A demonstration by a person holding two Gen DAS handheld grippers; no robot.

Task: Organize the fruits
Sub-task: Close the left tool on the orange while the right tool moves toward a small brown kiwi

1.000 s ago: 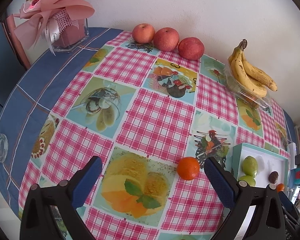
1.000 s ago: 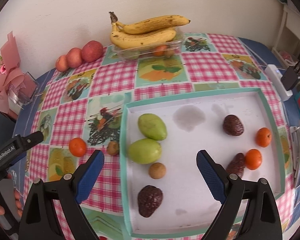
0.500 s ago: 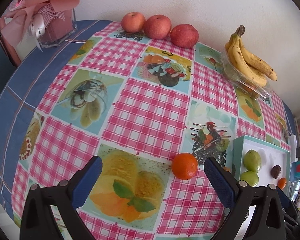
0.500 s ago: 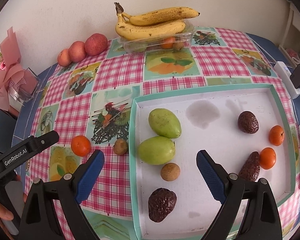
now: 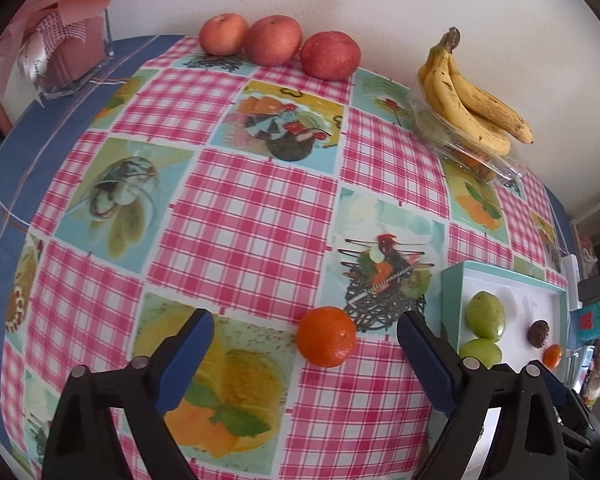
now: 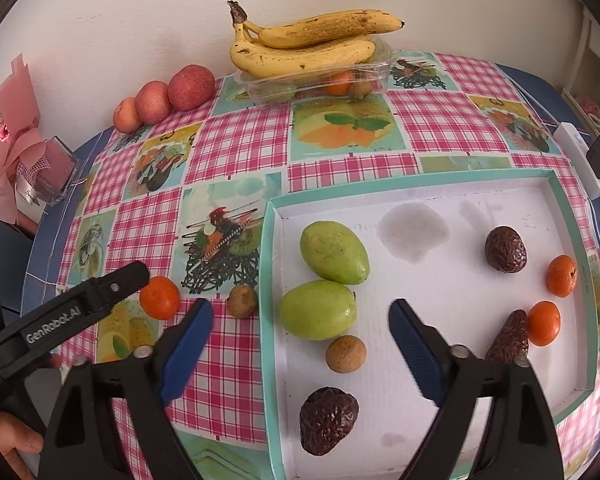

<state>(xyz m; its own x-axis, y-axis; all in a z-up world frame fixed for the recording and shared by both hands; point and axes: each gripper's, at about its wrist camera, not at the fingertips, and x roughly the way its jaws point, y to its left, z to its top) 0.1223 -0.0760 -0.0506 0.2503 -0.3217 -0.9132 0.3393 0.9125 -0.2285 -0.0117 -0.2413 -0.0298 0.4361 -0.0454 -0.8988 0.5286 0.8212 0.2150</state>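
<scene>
A loose orange tangerine (image 5: 326, 336) (image 6: 159, 297) lies on the checked tablecloth, left of the teal-rimmed white tray (image 6: 269, 280). My left gripper (image 5: 305, 344) is open, its blue fingers either side of the tangerine and a little short of it. A small brown fruit (image 6: 242, 301) sits on the cloth beside the tray wall. Two green fruits (image 6: 334, 252), a tan round fruit (image 6: 345, 353), dark wrinkled fruits (image 6: 505, 249) and two tangerines (image 6: 561, 275) lie in the tray. My right gripper (image 6: 301, 336) hangs open above the tray's left part, holding nothing.
Three red apples (image 5: 274, 40) line the back wall. Bananas (image 6: 308, 46) rest on a clear plastic box (image 6: 320, 80) of fruit at the back. A pink wrapped bouquet box (image 5: 60, 52) stands at the far left. A white device (image 6: 576, 152) lies at the right edge.
My left gripper has moved forward toward the loose tangerine, which now lies closer between its fingers. The right gripper has drifted slightly nearer over the tray. Both stayed open.
</scene>
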